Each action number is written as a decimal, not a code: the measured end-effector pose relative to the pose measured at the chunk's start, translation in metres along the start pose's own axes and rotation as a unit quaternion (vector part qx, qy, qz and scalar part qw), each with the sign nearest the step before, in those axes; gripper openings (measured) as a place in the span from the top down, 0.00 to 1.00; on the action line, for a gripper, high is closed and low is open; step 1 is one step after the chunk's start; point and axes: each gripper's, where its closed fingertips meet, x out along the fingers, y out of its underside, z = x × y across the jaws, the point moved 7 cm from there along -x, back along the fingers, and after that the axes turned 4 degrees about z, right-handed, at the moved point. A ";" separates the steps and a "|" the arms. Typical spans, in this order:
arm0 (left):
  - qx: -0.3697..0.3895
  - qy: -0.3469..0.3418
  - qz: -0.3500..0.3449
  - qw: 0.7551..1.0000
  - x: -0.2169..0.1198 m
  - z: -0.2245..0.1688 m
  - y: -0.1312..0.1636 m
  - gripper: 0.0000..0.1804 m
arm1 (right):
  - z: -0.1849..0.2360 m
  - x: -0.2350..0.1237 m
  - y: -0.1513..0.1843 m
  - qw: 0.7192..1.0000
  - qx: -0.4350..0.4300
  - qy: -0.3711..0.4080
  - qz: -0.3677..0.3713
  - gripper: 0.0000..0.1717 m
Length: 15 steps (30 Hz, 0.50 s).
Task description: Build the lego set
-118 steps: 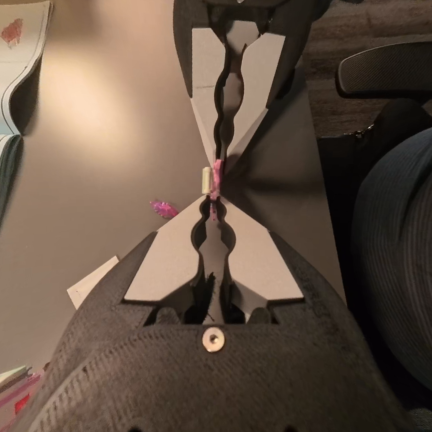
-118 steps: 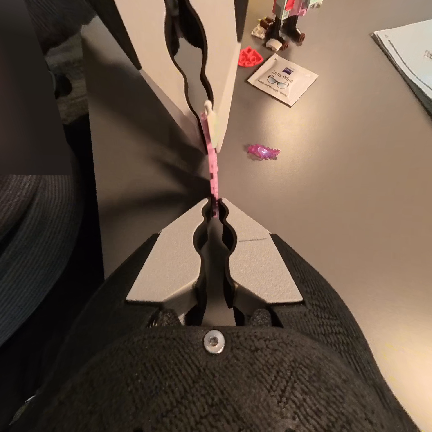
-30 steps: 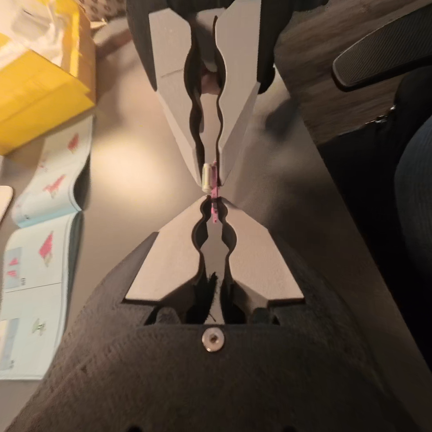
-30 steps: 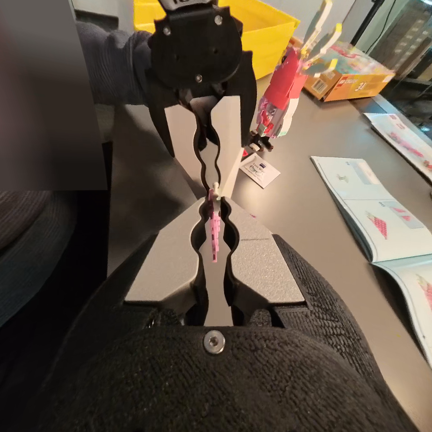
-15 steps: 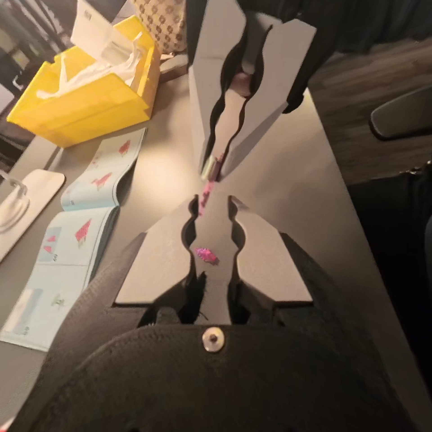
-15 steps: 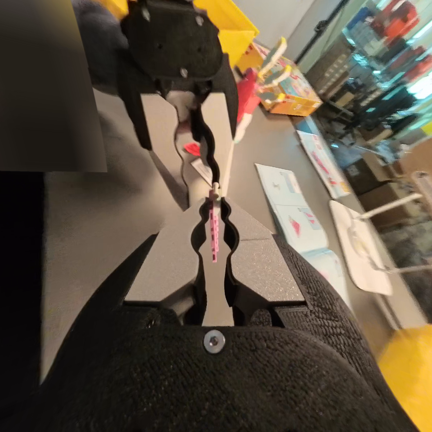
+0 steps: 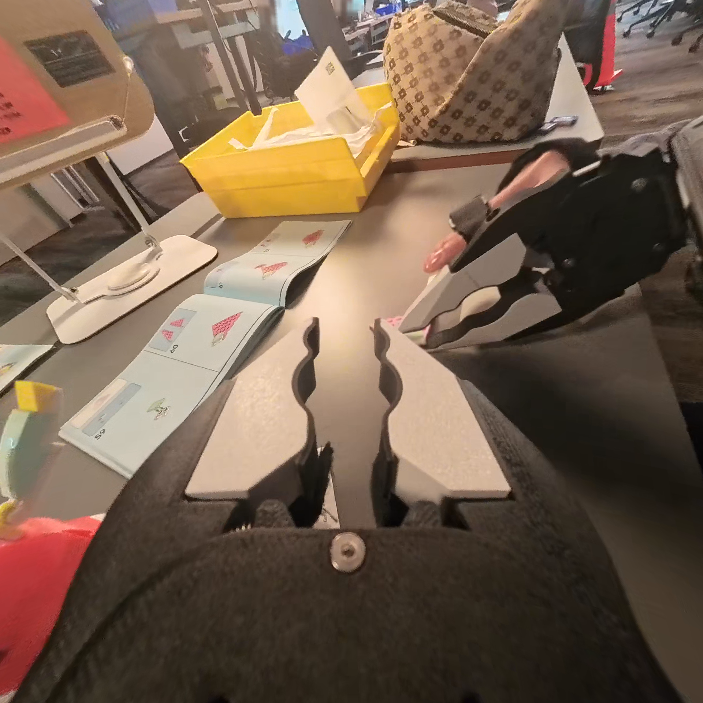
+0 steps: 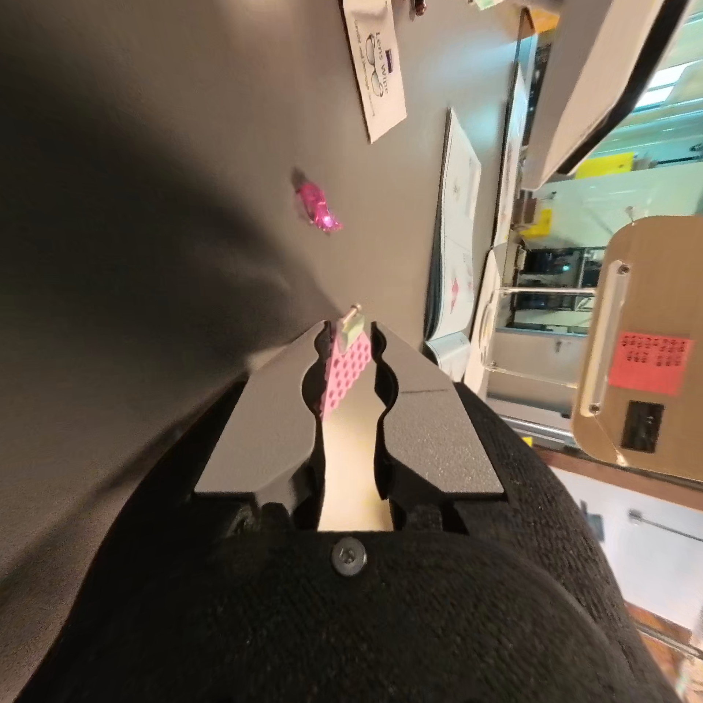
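Note:
My left gripper is open and empty above the grey table. My right gripper lies on its side close to the table; in the left wrist view it reaches in from the right, just beyond my left gripper's right fingertip. Its fingers stand apart. A pink studded plate with a pale green pin piece sits askew between them, its edge against the left finger and its holed face showing. The plate's tip pokes out past the right gripper's fingertips in the left wrist view.
A clear pink piece lies on the table ahead of the right gripper. An open blue booklet, a yellow bin, a white stand base, a patterned bag and a white sachet are around. A red model is at the lower left. There is about 10 cm between the tips of the two grippers.
Both grippers held the pink plate tip to tip. The left let go, opened and drew back. The right rolled onto its side, its jaws widened, and the plate turned from edge-on to askew.

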 end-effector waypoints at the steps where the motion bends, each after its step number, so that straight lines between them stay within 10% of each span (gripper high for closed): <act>1: -0.001 0.001 -0.001 1.000 0.000 0.001 0.000 0.85 | -0.002 0.000 -0.001 1.000 0.007 -0.006 -0.003 0.87; 7: -0.009 -0.001 -0.009 1.000 -0.003 0.004 0.000 0.84 | -0.016 -0.017 -0.003 0.982 0.135 -0.121 -0.059 0.62; 15: -0.026 0.025 0.024 0.999 0.008 -0.004 0.008 0.83 | -0.022 -0.013 0.043 0.880 0.403 -0.218 -0.123 0.62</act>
